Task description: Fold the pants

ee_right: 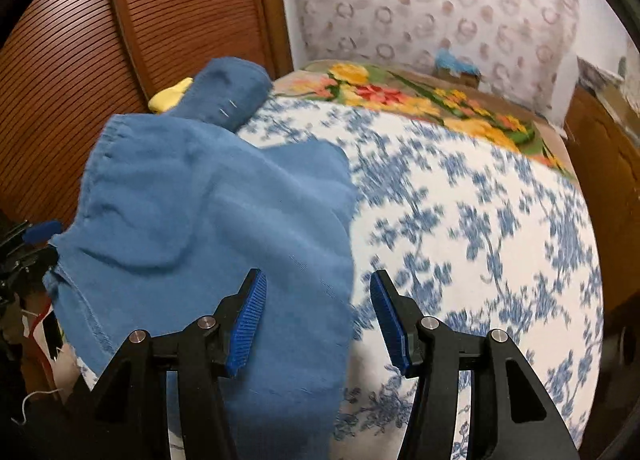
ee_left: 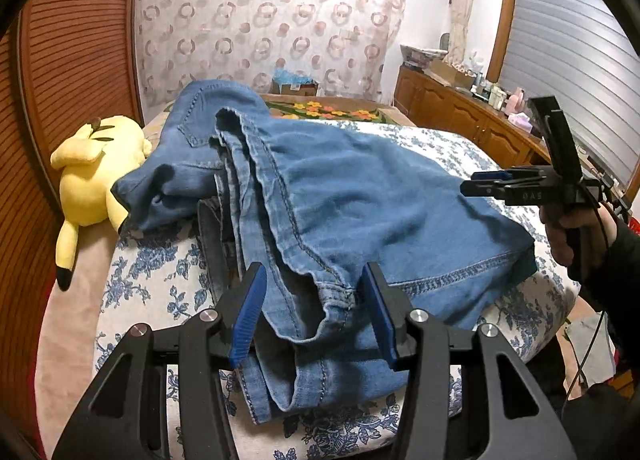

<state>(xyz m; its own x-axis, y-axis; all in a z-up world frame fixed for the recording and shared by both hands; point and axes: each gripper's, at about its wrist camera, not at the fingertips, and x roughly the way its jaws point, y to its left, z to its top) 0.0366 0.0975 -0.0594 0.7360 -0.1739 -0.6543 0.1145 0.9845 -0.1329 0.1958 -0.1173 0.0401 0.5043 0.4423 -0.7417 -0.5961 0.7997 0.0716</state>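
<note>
Blue jeans (ee_left: pixel 340 187) lie loosely folded across the bed, with the waist end heaped toward the far left. My left gripper (ee_left: pixel 314 272) stands open at the near edge. A bunched hem (ee_left: pixel 332 300) lies between its pads and does not look squeezed. A hand (ee_left: pixel 568 227) holds my right gripper (ee_left: pixel 470 184) above the jeans' right edge. In the right wrist view the right gripper (ee_right: pixel 317 280) is open and holds nothing. Its left finger hangs over the jeans (ee_right: pixel 200 219) and its right finger over the bedcover. One blue pad (ee_right: pixel 42 230) of the left gripper shows at the far left.
A yellow plush toy (ee_left: pixel 96 167) lies on the bed's left side by a wooden louvred door (ee_left: pixel 72 39). The blue-flowered bedcover (ee_right: pixel 460 219) spreads to the right. A bright flower blanket (ee_right: pixel 420 95) and a cardboard box (ee_left: pixel 296 87) sit at the far end. A wooden cabinet (ee_left: pixel 460 107) carries several items.
</note>
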